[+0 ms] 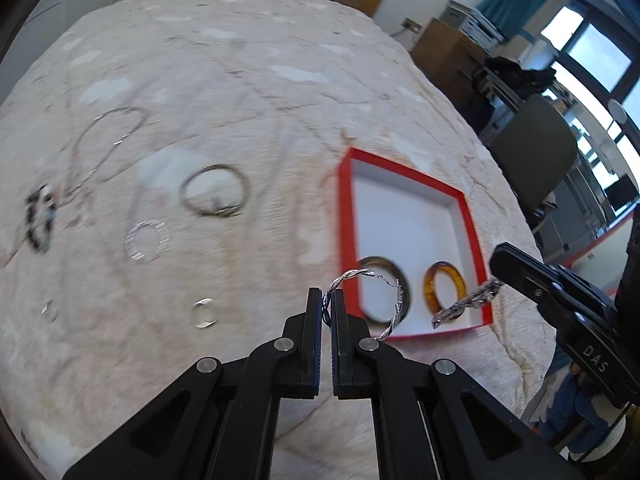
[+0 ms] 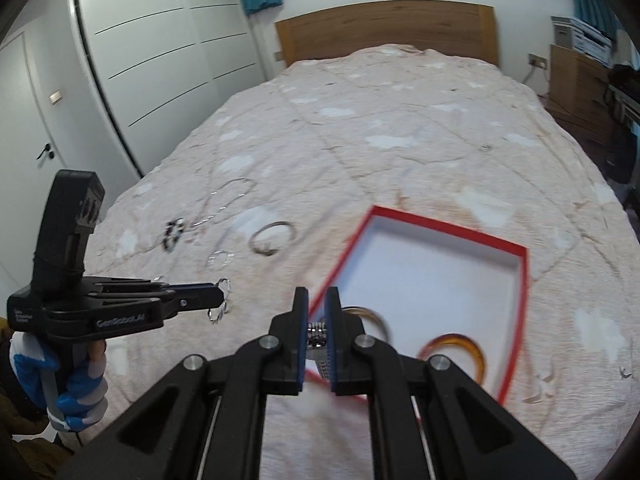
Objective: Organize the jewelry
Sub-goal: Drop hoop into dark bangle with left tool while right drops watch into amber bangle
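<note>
My left gripper [image 1: 328, 295] is shut on a twisted silver bangle [image 1: 386, 280], held above the bed beside the red box [image 1: 404, 216]. The box has a white floor, where a dark bangle [image 1: 406, 292] and an amber bangle [image 1: 446, 292] lie. My right gripper [image 2: 316, 294] is shut on a silver link bracelet [image 2: 318, 334] over the box's [image 2: 432, 272] near left corner. In the right wrist view the left gripper [image 2: 220, 296] shows at the left with the twisted bangle [image 2: 224, 300].
Loose on the pink bedspread left of the box lie a silver hoop bangle [image 1: 214, 190], a clear striped bangle [image 1: 146, 240], a black bead bracelet [image 1: 40, 216], a chain necklace [image 1: 108, 140] and two small rings [image 1: 204, 312]. A wooden headboard [image 2: 384, 28] ends the bed.
</note>
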